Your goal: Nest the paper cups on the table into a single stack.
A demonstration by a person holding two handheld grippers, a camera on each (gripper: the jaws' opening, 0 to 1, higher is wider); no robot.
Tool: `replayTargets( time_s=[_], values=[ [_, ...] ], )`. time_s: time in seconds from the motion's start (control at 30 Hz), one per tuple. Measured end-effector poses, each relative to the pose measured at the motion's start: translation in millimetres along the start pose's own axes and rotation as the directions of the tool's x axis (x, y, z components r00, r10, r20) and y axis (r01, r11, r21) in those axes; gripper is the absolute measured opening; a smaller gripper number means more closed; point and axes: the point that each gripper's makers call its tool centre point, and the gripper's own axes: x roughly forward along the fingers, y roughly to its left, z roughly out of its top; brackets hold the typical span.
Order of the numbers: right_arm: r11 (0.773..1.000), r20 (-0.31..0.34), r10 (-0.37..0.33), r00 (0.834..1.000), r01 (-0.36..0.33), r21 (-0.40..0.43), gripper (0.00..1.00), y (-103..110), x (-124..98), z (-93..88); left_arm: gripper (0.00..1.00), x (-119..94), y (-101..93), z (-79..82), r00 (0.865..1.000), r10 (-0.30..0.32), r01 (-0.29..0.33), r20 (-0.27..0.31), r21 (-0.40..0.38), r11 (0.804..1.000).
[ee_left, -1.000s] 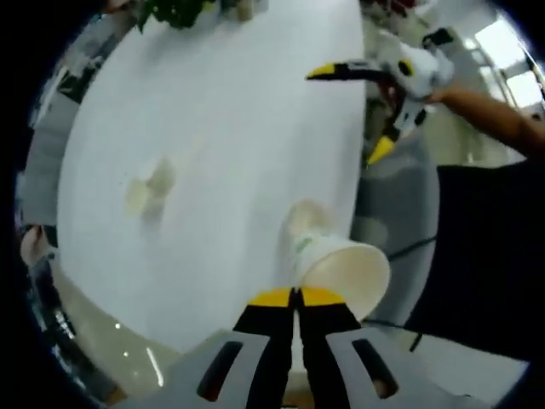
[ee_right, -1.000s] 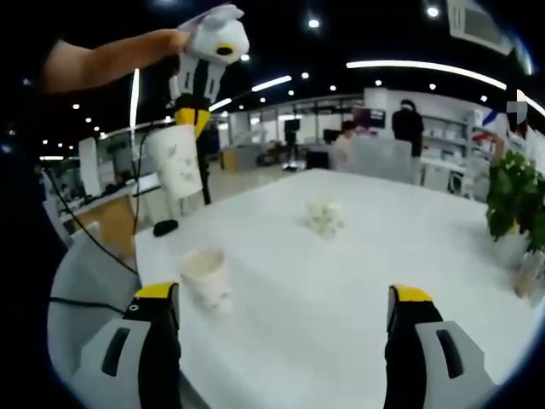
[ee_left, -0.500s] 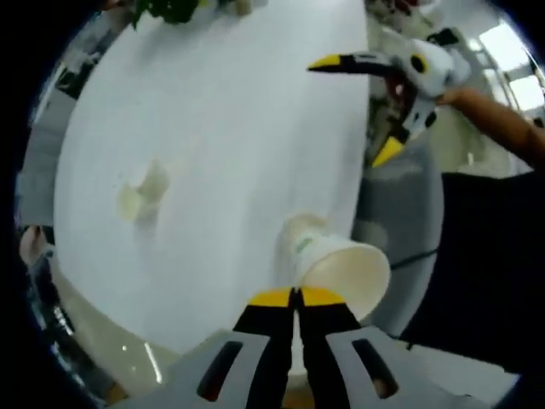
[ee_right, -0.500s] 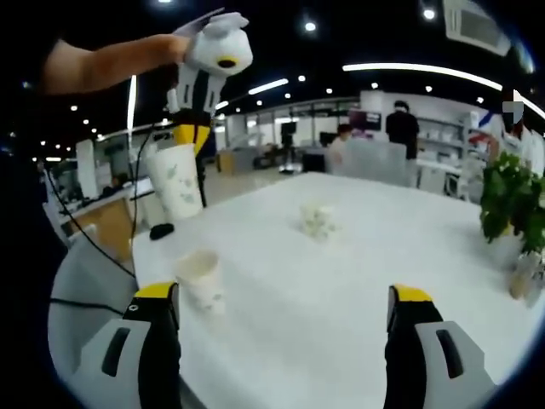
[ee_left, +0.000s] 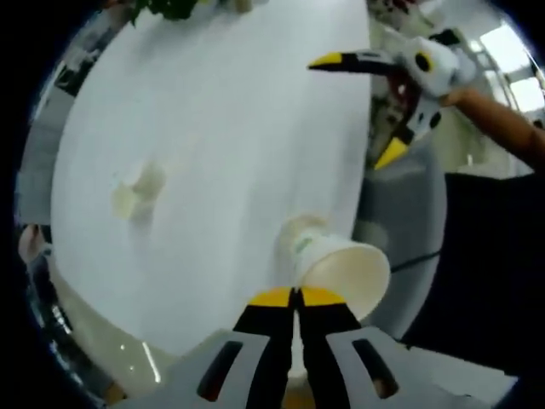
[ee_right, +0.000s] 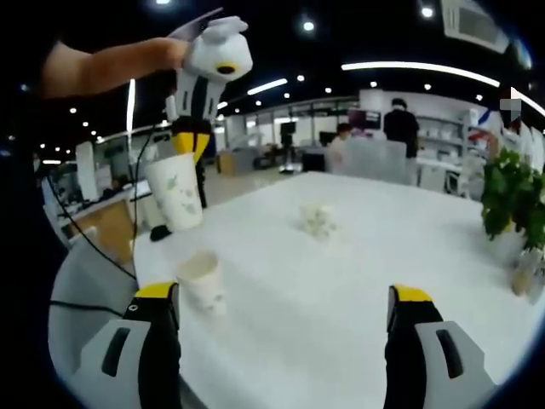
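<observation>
Left claw [ee_left: 294, 297] pinched tight on the rim of a white paper cup [ee_left: 341, 268], yellow tips pressed together with the cup wall between them, mouth of the cup turned toward the camera. Seen from the right gripper view, that same left claw [ee_right: 189, 143] hanging in the air, gripping the held cup [ee_right: 175, 192] by its rim, tilted, well above the white bench [ee_right: 358, 281] and clear of it. Directly beneath it, a second cup [ee_right: 203, 281] standing upright near the bench's near-left edge; in the left gripper view this standing cup [ee_left: 300, 234] peeking out just behind the held one. Farther across the bench, a third cup [ee_right: 316, 219] lying apart from the others, showing in the left gripper view as a pale shape [ee_left: 136, 189] well to the left. Right claw [ee_right: 285, 308] spread wide, holding nothing, its two yellow-tipped jaws far apart over the bench; in the left gripper view the same right claw [ee_left: 366, 106] raised beside the bench edge, jaws splayed. Potted green plant [ee_right: 511, 200] at the far right end of the bench.
</observation>
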Motion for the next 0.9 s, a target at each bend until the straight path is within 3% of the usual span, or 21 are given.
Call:
replayTargets(
  time_s=[0.9],
  values=[
    [1.0,0.002,-0.007,1.0,0.007,0.021,1.0,-2.1,-2.8,-4.4,0.0,68.5,0.5,4.8,1.0,-0.012,0.011,-0.025,-0.026,1.0]
  ],
)
